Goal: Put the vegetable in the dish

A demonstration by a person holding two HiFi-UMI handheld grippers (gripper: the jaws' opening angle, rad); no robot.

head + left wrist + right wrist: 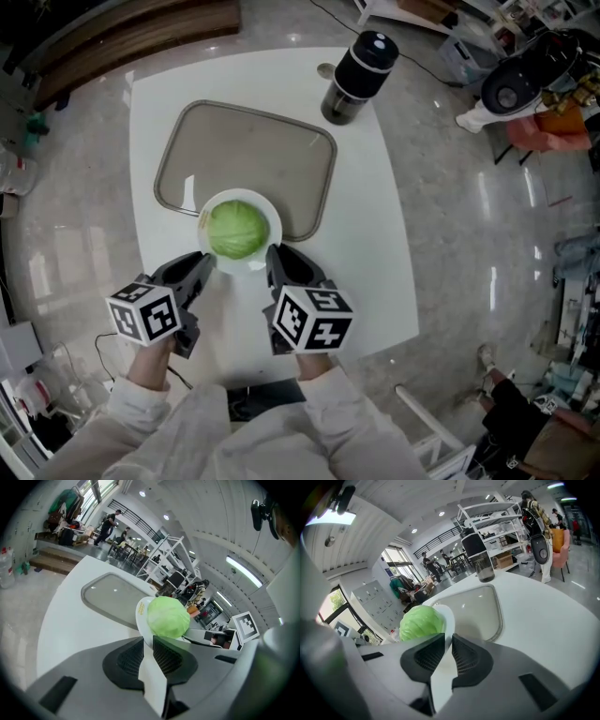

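Over a white table, the dish was clamped at its rim by the left gripper and right gripper. The cabbage was seated in it, just past both jaws.

You are working at a white square table that stands on a glossy, stone-patterned floor. A grey rectangular tray with rounded corners lies at its middle. At the far edge stands a black-lidded tumbler, a small round grey disc just beside it. The white dish overlaps the tray's near rim; whether it rests there is unclear.
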